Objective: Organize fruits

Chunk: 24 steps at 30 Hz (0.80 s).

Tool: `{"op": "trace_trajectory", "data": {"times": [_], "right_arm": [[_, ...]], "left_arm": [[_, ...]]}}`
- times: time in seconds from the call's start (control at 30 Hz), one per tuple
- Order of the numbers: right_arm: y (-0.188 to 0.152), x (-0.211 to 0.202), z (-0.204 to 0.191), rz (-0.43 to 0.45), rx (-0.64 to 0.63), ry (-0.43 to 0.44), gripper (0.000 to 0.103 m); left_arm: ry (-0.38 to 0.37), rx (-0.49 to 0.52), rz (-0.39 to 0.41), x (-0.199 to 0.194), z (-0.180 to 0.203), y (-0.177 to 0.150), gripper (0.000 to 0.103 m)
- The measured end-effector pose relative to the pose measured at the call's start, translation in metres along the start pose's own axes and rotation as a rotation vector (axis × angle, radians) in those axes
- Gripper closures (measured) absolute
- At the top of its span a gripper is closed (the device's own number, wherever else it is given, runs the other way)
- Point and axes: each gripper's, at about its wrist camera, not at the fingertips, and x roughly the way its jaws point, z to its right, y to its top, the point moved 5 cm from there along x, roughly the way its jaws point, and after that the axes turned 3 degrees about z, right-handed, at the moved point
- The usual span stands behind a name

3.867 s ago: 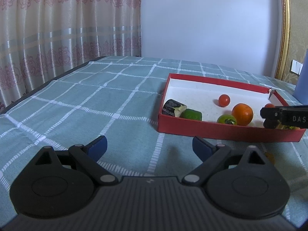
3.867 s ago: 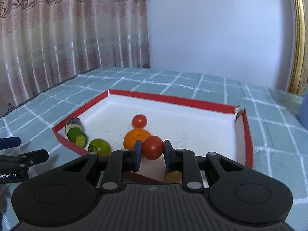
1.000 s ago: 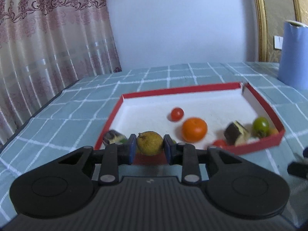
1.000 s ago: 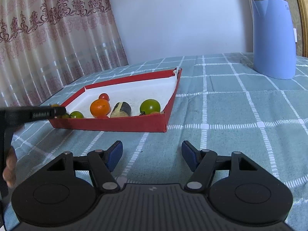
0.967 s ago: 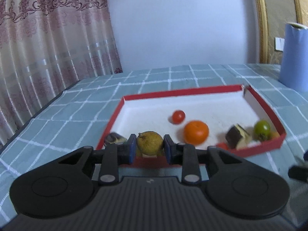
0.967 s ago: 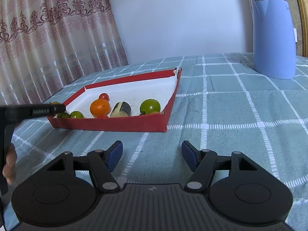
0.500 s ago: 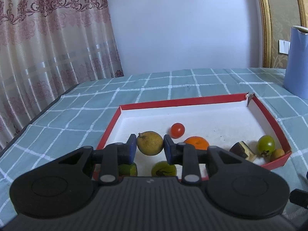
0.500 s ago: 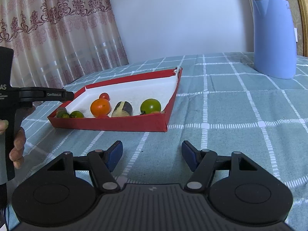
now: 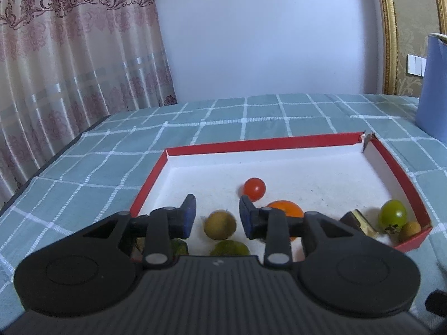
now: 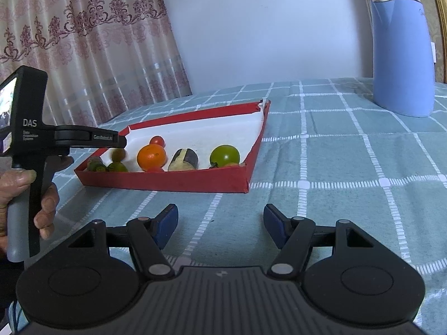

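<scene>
A red tray (image 9: 396, 178) with a white floor holds several fruits. My left gripper (image 9: 217, 217) is open above the tray's near left part. A yellow-brown fruit (image 9: 220, 224) is free between and below its fingers, blurred. It also shows in the right wrist view (image 10: 118, 155), just under the left gripper (image 10: 123, 141). An orange (image 9: 285, 209), a small red tomato (image 9: 254, 189), a green tomato (image 9: 392, 215) and a dark cut piece (image 9: 359, 222) lie in the tray. My right gripper (image 10: 220, 226) is open and empty over the cloth, short of the tray (image 10: 167, 181).
A blue jug (image 10: 402, 55) stands at the far right of the checked green tablecloth (image 10: 349, 153). A curtain (image 9: 69, 69) hangs at the left past the table's edge. A hand (image 10: 25, 195) holds the left gripper's handle.
My left gripper has opened and let go of the yellow-brown fruit, which drops into the tray. The left gripper has moved further over the tray. The right gripper has not moved.
</scene>
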Motion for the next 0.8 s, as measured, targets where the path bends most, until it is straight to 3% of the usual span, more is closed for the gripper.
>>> {"op": "trace_trajectory", "data": {"times": [0.2, 0.37, 0.43, 0.5, 0.6, 0.8], "right_arm": [[0.0, 0.0, 0.0, 0.001, 0.002, 0.004, 0.036], [0.0, 0.0, 0.001, -0.002, 0.01, 0.007, 0.036], [0.0, 0.0, 0.001, -0.002, 0.011, 0.008, 0.036], [0.0, 0.0, 0.002, 0.001, 0.014, 0.006, 0.036], [0.0, -0.001, 0.002, 0.01, 0.013, 0.003, 0.036], [-0.001, -0.002, 0.0, 0.012, 0.016, -0.001, 0.036]], "left_arm": [[-0.001, -0.002, -0.016, 0.008, 0.002, 0.0, 0.069], [0.003, -0.001, -0.012, 0.007, 0.0, -0.002, 0.062], [0.002, -0.007, -0.007, 0.003, -0.001, -0.002, 0.054], [-0.001, -0.015, 0.008, -0.004, -0.004, -0.003, 0.026], [0.011, -0.003, 0.073, -0.023, -0.008, -0.005, 0.004], [-0.04, -0.034, 0.137, -0.063, -0.022, -0.01, 0.0]]}}
